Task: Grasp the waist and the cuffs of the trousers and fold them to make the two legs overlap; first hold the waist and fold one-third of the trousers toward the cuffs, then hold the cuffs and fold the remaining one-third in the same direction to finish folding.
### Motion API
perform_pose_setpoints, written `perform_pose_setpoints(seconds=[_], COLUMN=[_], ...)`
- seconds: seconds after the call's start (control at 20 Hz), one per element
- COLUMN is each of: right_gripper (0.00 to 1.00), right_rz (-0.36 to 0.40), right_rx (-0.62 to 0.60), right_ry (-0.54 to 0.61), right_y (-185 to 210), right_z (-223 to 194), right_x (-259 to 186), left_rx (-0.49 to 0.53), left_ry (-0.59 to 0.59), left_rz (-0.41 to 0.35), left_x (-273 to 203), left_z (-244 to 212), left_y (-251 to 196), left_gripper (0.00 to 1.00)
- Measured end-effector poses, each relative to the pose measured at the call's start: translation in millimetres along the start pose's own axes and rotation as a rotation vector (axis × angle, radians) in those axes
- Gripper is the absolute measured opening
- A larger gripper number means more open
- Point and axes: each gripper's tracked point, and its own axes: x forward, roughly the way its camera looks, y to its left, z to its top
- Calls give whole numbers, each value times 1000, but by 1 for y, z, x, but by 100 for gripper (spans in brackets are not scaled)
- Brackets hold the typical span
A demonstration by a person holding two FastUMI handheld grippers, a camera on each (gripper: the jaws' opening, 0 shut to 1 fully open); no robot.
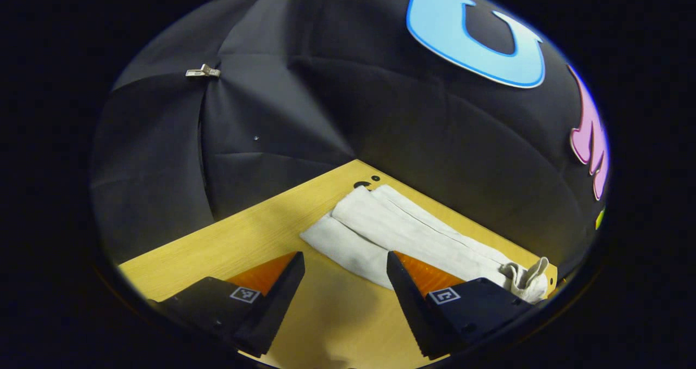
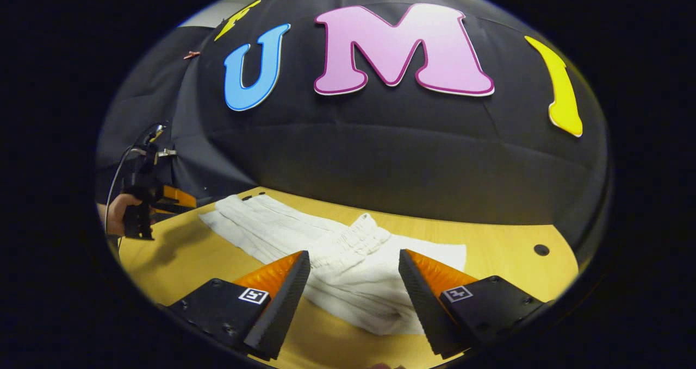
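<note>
Your left gripper [image 1: 345, 282] and right gripper [image 2: 353, 282] both gape wide over the table [image 2: 505, 238], holding nothing. The white trousers [image 2: 348, 266] lie along its far edge, apparently folded once, gathered waist uppermost near your right gripper.

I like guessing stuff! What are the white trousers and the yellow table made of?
The white trousers look like soft woven cloth, maybe cotton: matte, creased, with a gathered, probably elastic waistband. The table looks like wood or wood-look laminate: smooth pale-yellow top with faint grain lines.
</note>
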Motion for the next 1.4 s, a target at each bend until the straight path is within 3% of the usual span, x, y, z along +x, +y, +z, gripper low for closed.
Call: perform_pose_setpoints(seconds=[0.15, 0.4, 0.65, 0.75, 0.8, 0.85, 1.0, 1.05, 1.15, 1.2, 1.4], right_gripper=[99, 99, 99, 99, 99, 99, 99, 99, 99, 100, 100], right_rz=[-57, -156, -199, -210, -213, -217, -227, -231, -248, -251, -266], right_rx=[-33, -11, 57, 58, 59, 58, 105, 126, 147, 149, 151], right_ry=[2, 62, 157, 162, 163, 169, 211, 219, 228, 229, 226], right_y=[-32, -62, -63, -62, -62, -62, -62, -62, -66, -66, -76], right_z=[3, -13, -42, -42, -42, -44, -57, -61, -67, -66, -62], right_x=[-30, -71, -96, -101, -102, -104, -108, -108, -115, -117, -125], left_rx=[21, 87, 103, 124, 151, 189, 305, 312, 294, 278, 310], left_ry=[-3, 26, 91, 111, 112, 128, 154, 163, 166, 171, 199], left_rz=[2, -61, -63, -83, -62, -45, -15, -24, -18, -14, -38], left_x=[33, 88, 125, 129, 130, 128, 135, 131, 131, 126, 111], left_z=[11, 25, 12, 8, 10, 6, -3, -4, -8, -10, -28], left_y=[5, 2, 1, -4, 1, 2, 5, -2, -10, -14, -20], left_gripper=[96, 95, 95, 87, 92, 89, 70, 71, 37, 26, 9])
